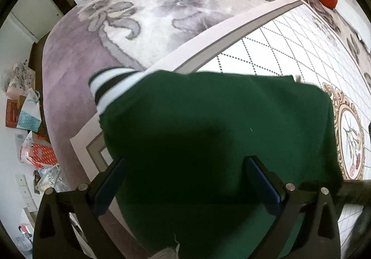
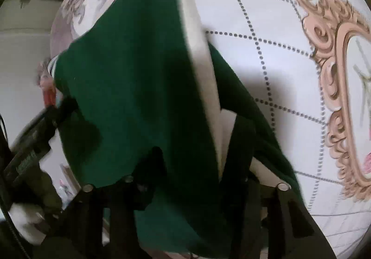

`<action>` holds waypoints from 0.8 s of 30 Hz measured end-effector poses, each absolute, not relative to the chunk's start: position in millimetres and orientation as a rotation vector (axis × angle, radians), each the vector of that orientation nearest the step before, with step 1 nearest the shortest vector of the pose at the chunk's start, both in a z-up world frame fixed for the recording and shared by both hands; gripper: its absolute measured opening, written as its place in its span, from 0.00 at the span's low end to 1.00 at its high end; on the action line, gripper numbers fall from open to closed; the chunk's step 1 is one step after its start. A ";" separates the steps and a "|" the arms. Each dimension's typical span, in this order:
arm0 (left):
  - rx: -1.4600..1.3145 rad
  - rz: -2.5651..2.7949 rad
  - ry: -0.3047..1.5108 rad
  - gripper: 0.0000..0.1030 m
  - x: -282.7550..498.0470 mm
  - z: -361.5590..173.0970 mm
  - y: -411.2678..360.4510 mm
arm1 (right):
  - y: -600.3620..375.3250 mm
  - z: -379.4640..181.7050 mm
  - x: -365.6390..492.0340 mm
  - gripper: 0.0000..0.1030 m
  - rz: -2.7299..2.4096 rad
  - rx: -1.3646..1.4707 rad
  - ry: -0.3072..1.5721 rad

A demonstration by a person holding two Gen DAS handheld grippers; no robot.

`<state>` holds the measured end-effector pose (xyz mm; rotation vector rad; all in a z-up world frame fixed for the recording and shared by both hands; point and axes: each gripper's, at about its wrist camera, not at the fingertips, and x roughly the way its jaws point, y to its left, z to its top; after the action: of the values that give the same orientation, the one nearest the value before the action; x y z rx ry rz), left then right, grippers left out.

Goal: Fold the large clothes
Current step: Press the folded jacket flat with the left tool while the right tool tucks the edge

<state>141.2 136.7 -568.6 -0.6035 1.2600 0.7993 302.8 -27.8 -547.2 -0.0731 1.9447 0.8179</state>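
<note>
Dark green knit garment w/ white trim [image 1: 208, 124] on bed [image 1: 69, 78]. Left hand-held gripper [image 1: 185, 180] released above it; right hand-held gripper [image 2: 185, 180] clenched on fabric.

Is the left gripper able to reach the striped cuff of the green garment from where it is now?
Probably yes: the left gripper stands open over the green garment, and the striped cuff lies exposed ahead to its left, nothing covering it.

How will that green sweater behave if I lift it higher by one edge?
Probably floppy: the green sweater already drapes and folds in the right wrist view. Its thick knit looks fairly heavy, so it will likely sag. The striped cuff may trail behind.
</note>
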 end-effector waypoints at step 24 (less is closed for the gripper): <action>-0.594 0.786 1.265 1.00 135.1 -572.0 135.4 | -57.5 -570.7 331.7 0.19 0.697 0.458 2.100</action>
<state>135.1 135.4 -572.0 -0.5940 1.2652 0.7865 331.7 -57.5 -570.7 0.4575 2.1004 0.6970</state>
